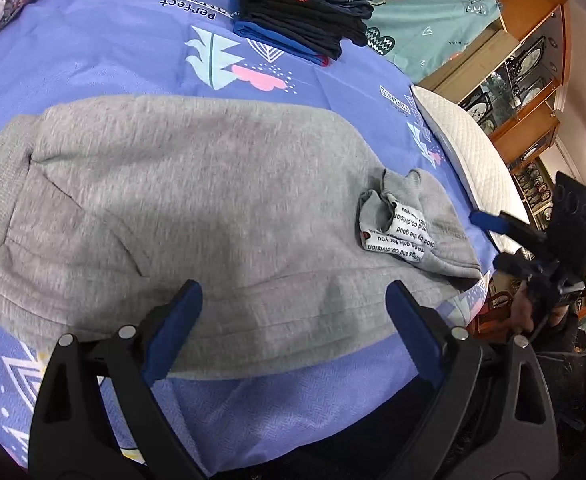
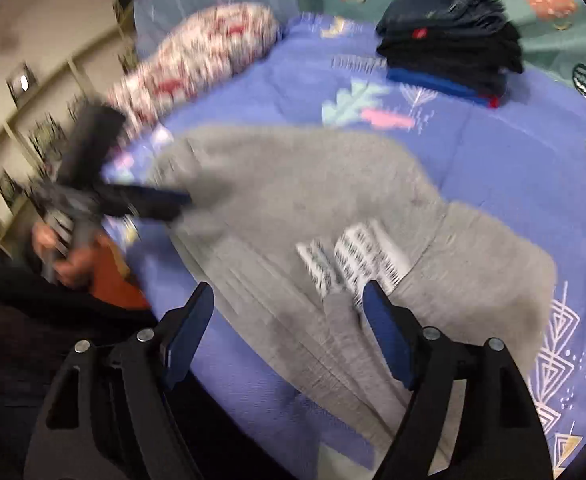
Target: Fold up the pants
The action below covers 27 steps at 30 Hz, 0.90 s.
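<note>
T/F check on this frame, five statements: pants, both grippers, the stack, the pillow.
1. The grey pants lie on the blue-purple bedspread. True.
2. The left gripper is clamped on the pants. False: its jaws stand open above the cloth, gripping nothing.
3. A stack of folded dark clothes sits on the bed beyond the pants. True.
4. The right gripper holds the white printed tapes. False: its jaws are open and empty; the tapes lie on the pants just beyond its fingertips.
5. The white pillow lies on top of the stack. False: it lies at the bed's edge, apart from the stack.
</note>
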Each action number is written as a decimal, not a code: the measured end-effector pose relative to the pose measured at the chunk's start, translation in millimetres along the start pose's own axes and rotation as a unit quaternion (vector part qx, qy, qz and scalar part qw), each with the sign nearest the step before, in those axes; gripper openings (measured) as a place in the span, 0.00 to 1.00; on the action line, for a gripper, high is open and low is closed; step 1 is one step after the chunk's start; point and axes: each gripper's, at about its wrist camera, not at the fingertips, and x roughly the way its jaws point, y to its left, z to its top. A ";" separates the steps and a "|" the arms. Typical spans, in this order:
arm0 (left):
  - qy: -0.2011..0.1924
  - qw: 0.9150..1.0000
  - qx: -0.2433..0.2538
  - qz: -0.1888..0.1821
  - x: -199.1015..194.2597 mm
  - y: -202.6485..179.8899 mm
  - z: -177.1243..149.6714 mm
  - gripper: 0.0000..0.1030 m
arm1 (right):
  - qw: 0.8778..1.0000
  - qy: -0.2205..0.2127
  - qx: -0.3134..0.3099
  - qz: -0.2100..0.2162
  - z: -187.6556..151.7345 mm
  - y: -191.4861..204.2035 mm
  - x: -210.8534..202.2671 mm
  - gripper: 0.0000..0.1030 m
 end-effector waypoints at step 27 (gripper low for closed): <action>0.008 1.000 0.015 0.002 7.7 -13.2 -6.7 0.92 | 0.992 0.061 -0.045 -0.105 24.7 16.7 41.3 0.11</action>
